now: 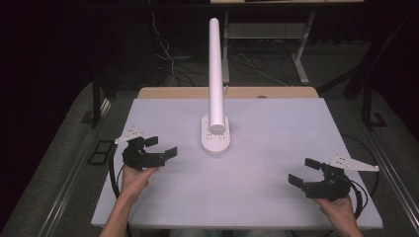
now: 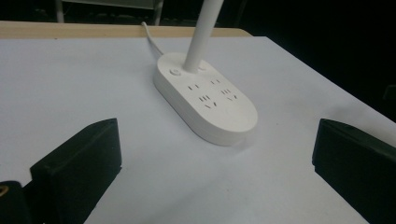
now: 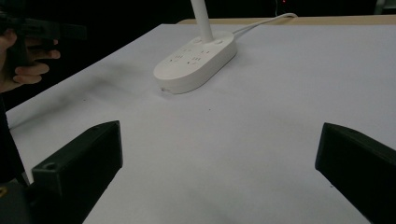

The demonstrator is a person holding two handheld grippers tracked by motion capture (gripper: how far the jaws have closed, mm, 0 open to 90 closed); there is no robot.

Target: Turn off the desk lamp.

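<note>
A white desk lamp stands mid-table: an oval base [image 1: 215,136] with power sockets on top and a white tube arm [image 1: 215,69] rising toward the camera. The base [image 2: 205,100] lies just ahead of my left gripper's jaws, and the same base [image 3: 194,60] sits farther off in the right gripper view. My left gripper [image 1: 160,146] hovers at the table's left, open and empty. My right gripper [image 1: 302,173] is at the front right, also open with nothing between its jaws. Both point toward the lamp.
The white table top [image 1: 267,148] has a wooden strip [image 1: 173,93] along its far edge. The lamp's white cord [image 3: 261,22] runs off the back. Cables and desk legs [image 1: 299,59] lie on the dark floor beyond. The other hand [image 3: 23,56] appears at the left of the right gripper view.
</note>
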